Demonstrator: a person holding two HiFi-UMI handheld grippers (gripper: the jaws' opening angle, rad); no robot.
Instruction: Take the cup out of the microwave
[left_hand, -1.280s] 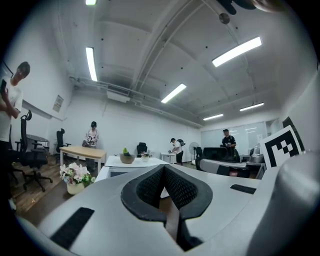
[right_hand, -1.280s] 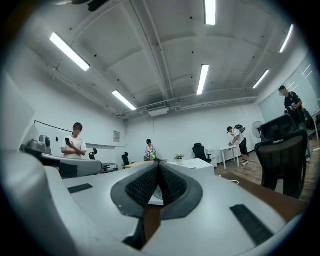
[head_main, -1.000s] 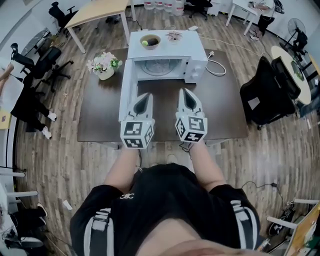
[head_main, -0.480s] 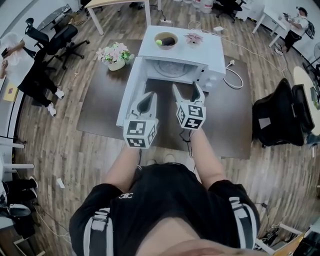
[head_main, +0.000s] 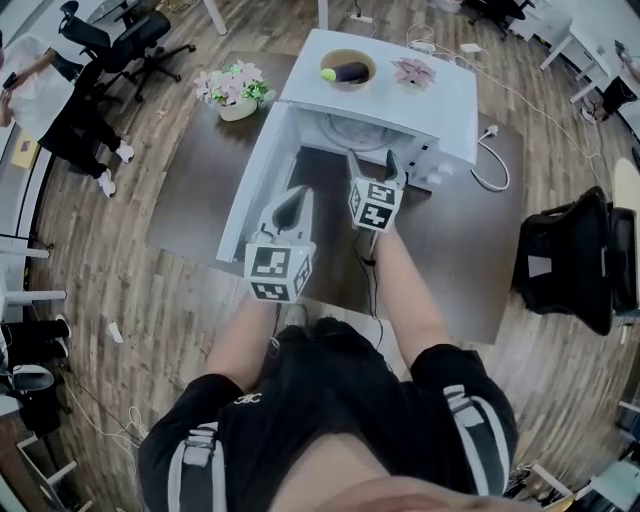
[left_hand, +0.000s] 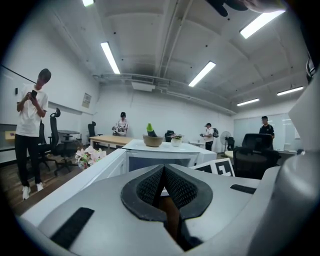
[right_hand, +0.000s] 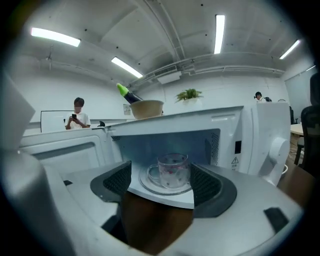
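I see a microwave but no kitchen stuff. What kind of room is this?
Probably an open office, not a kitchen: rolling office chairs, work desks and long ceiling lights, with the microwave on a table.

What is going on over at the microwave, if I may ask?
A person holds a gripper in each hand before an open microwave. The right gripper, fingers opening with nothing between them, points at the glass cup on the turntable inside, not yet reaching it. The left gripper is shut, beside the open door.

Open-plan office: we see swivel chairs, a long desk and ceiling strip lights around us.
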